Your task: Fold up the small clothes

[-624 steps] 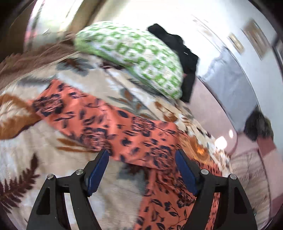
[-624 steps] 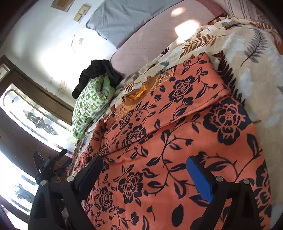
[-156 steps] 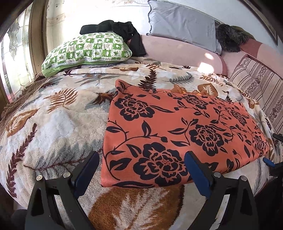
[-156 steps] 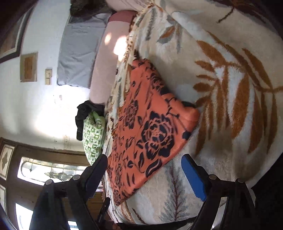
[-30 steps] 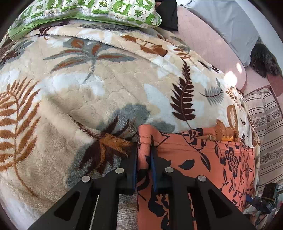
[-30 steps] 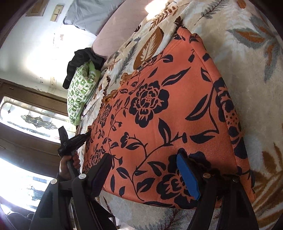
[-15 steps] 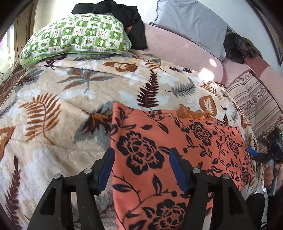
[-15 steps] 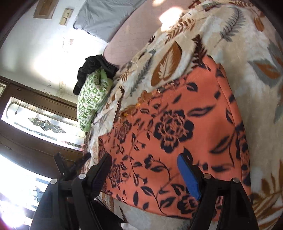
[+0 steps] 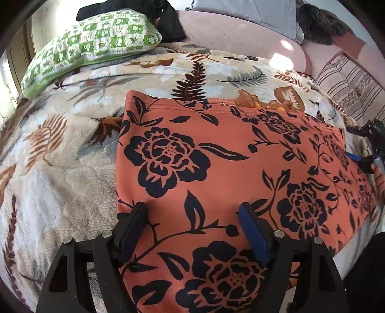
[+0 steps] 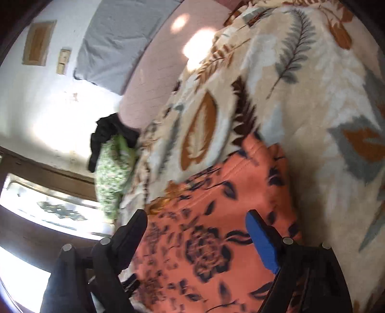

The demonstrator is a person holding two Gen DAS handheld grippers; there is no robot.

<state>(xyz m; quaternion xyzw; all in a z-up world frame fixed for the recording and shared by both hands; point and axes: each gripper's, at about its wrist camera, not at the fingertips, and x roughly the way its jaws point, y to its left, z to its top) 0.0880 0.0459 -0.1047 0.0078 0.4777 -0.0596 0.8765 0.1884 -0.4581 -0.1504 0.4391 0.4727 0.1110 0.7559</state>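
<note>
Fold laid down, the left gripper [image 9: 192, 228] and right gripper [image 10: 197, 231] have just been opening, both wide and empty over the orange floral garment [image 9: 216, 154], next needing a fresh edge grab.

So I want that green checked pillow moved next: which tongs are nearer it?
Left. The left tongs hover over the orange floral garment's end on the green pillow's side; the right tongs are at its opposite end.

Leaf-print fleece blanket [image 9: 72, 154] covers the bed — green-and-white checked pillow [image 9: 96, 43] at its far corner, black garment [image 9: 166, 19] draped behind it; grey pillow [image 9: 245, 9] against the wall.
</note>
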